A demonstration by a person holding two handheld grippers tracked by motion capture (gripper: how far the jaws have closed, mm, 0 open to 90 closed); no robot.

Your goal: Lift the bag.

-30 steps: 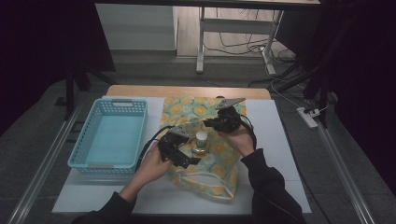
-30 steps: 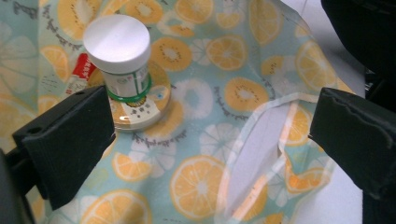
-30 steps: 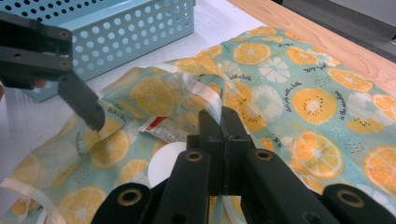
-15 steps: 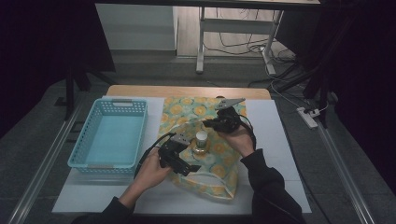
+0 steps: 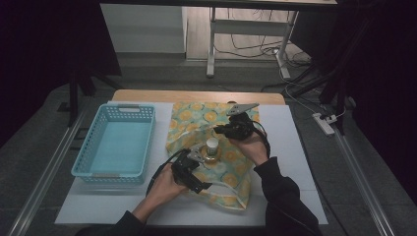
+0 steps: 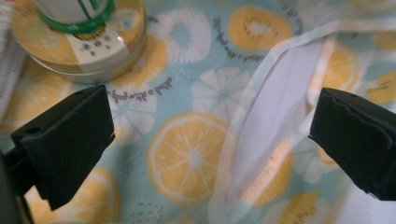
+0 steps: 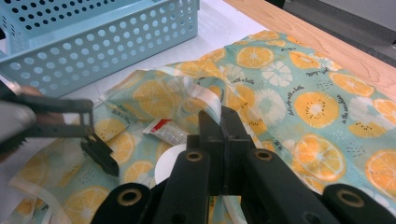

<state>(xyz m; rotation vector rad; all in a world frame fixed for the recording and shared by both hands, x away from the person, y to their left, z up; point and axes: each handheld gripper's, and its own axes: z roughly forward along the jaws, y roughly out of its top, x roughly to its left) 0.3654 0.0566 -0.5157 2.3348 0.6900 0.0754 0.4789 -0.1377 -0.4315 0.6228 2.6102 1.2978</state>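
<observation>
The left gripper [image 5: 193, 164] has been sinking toward the cloth over the last moment, coming down beside the jar from where it was hovering a little higher; the right gripper [image 5: 236, 129] has been keeping its place.

The table [image 5: 290, 147] is carrying a white sheet, with a bare wooden strip showing along its far edge. On its left side a light blue basket [image 5: 120, 142] is sitting, perforated along its walls. Beside it the citrus-print cloth [image 5: 196, 123] is lying spread out, rumpled and folded over in places so that its pale underside is showing in the left gripper view. Near the middle of the cloth a small jar [image 5: 212, 149] with a white cap is standing upright, between the two grippers.

The left gripper's jaws are standing wide apart just above the cloth, straddling a folded hem, with the jar's base close by its one jaw. The right gripper's jaws are pressed together on a pinched-up fold of the cloth, lifting it slightly.
</observation>
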